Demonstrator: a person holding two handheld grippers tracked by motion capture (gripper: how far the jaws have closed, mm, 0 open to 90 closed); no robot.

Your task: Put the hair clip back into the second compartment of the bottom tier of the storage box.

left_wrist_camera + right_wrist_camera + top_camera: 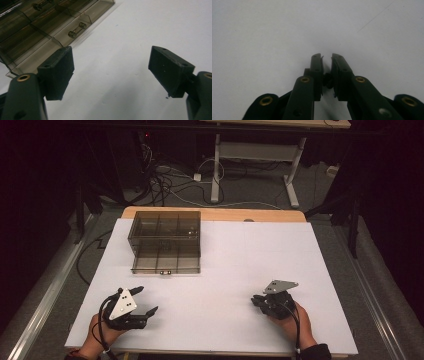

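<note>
White tabletop [225, 270] under dim light, dark floor and tangled cables [165, 180] beyond. Smoky plastic box [166, 242] with compartments toward far left of table, well apart from both hands; small metal cylinders [77, 30] lying in its near compartments. Left gripper [146, 301] near front left edge, jaws spread wide, nothing between them, pointed toward box. Right gripper [257, 300] near front right, jaws nearly together, only a slim gap, nothing held.

Probably a start position, with box as first target. Best to bring left gripper up squarely to near wall of box, keeping jaws wide until past rim. Better to reopen right gripper before reaching in. Worth approaching slowly, since light plastic box likely to slide on smooth surface.
</note>
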